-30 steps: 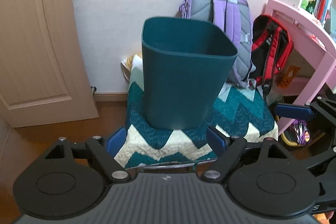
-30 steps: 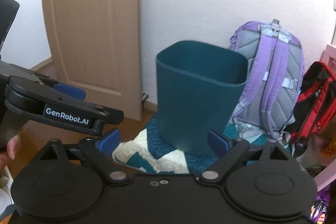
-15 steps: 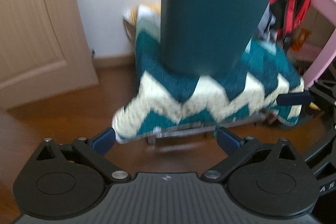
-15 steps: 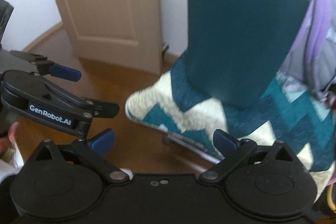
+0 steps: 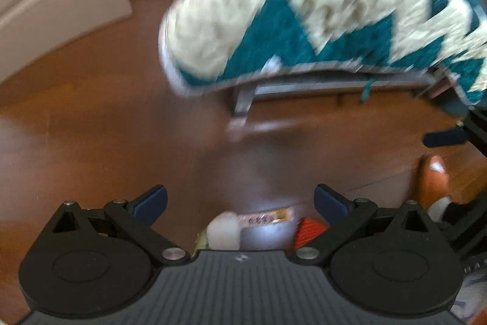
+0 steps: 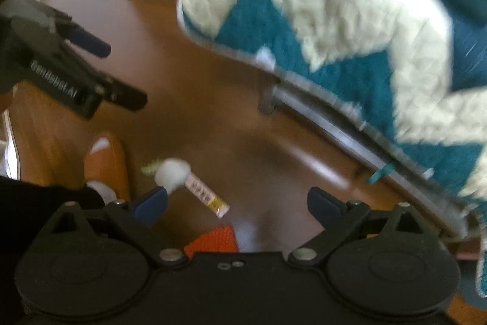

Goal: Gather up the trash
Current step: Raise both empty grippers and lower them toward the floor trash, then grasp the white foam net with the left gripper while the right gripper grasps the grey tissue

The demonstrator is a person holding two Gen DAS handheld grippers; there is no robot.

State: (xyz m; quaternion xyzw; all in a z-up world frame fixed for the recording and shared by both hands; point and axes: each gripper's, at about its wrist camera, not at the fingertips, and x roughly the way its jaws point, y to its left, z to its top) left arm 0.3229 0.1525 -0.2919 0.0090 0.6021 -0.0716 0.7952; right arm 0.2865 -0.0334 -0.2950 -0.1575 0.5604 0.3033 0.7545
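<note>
**A:** While both grippers tip toward the brown wooden floor (image 6: 194, 118), where does the trash lie?

**B:** Low in both views. A crumpled white paper ball (image 6: 173, 175) sits left of centre in the right wrist view, touching a narrow white printed wrapper strip (image 6: 207, 197). A flat orange-red textured scrap (image 6: 213, 238) lies just below them, and something yellow-green peeks out at the ball's left; too blurred to name.

**A:** Jaws?

**B:** The left gripper (image 5: 240, 200) stands spread wide with nothing between its blue pads. The right gripper (image 6: 239, 203) looks equally wide and empty.

**A:** Which way does the strip point?

**B:** Its long axis runs from the ball toward the lower right of that view.

**A:** So how to take it well?

**B:** I'd close across the strip's narrow width, keeping clear of the person's orange slipper (image 6: 106, 163) and the teal-and-cream zigzag quilted cover (image 6: 350, 29) at upper right.
</note>
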